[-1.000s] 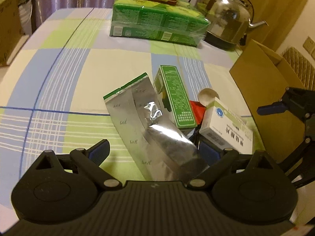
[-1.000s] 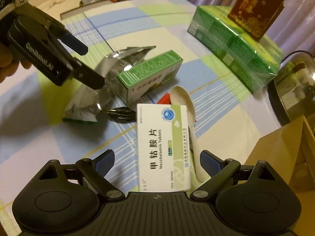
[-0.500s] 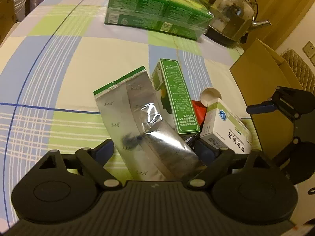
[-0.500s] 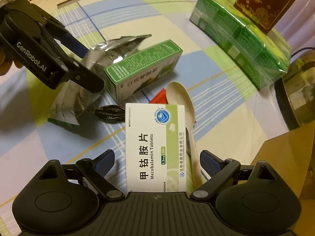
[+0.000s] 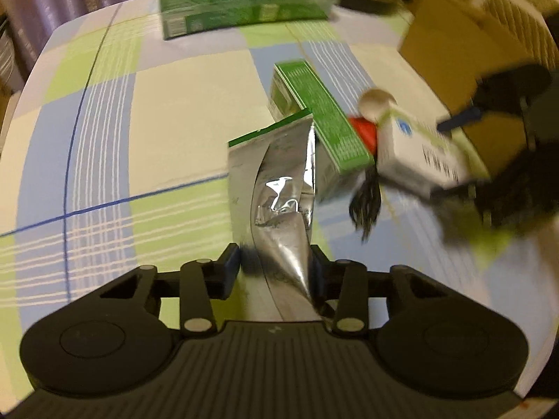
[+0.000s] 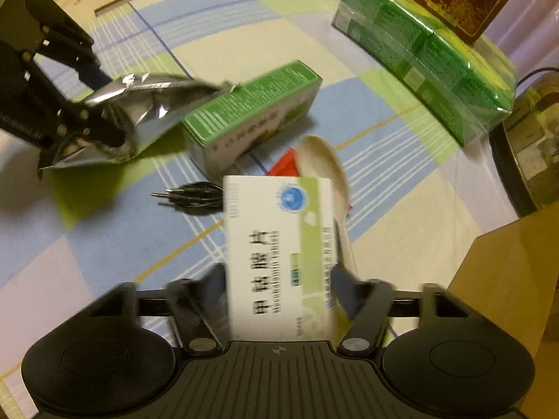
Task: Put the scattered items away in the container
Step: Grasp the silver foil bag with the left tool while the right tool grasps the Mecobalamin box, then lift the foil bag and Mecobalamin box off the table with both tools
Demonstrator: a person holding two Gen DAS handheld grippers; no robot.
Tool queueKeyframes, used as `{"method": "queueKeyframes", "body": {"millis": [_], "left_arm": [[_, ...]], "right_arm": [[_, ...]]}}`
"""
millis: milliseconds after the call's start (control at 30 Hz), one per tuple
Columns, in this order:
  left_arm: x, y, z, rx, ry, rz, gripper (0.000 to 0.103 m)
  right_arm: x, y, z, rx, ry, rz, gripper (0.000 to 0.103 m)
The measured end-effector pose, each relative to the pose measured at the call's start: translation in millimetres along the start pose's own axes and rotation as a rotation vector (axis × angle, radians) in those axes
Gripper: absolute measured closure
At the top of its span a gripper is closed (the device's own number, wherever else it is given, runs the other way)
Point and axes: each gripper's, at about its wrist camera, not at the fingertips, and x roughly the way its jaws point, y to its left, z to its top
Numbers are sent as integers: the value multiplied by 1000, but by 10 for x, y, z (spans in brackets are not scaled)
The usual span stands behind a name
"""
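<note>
Wrist views: both claws, spread 1 s ago, now pinch: left claw (image 5: 276, 267) foil pouch (image 5: 276, 181), right claw (image 6: 279, 288) pill box (image 6: 279, 255).

The checked tablecloth (image 6: 391, 80) bears a green carton (image 6: 251, 111), white spoon (image 6: 323, 164), black cable (image 6: 190, 197), and wrapped green packs (image 6: 429, 52).

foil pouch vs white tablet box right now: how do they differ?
The foil pouch is silver, crumpled and limp; the white tablet box is rigid, printed, flat-faced. The pouch sits in the left gripper, the box in the right gripper. Both are clamped.
</note>
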Motion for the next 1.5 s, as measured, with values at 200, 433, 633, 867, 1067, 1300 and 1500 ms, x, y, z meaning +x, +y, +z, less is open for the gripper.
{"method": "queueKeyframes", "body": {"millis": [200, 433, 633, 867, 1067, 1300, 1500], "left_arm": [[-123, -104, -253, 113, 64, 11, 67], [-204, -56, -275, 63, 17, 14, 50], [-144, -61, -189, 84, 17, 34, 39], [-96, -48, -191, 89, 22, 24, 35], [-101, -16, -181, 74, 9, 15, 29], [-105, 8, -196, 80, 13, 10, 26], [-33, 5, -193, 91, 38, 9, 26]], "right_arm": [[-84, 157, -30, -23, 40, 8, 68], [-204, 13, -127, 48, -2, 14, 30], [-84, -77, -39, 49, 12, 30, 30], [104, -110, 38, 34, 23, 24, 30], [166, -158, 36, 38, 50, 50, 30], [104, 12, 18, 44, 69, 72, 35], [-87, 348, -32, 3, 61, 83, 35]]}}
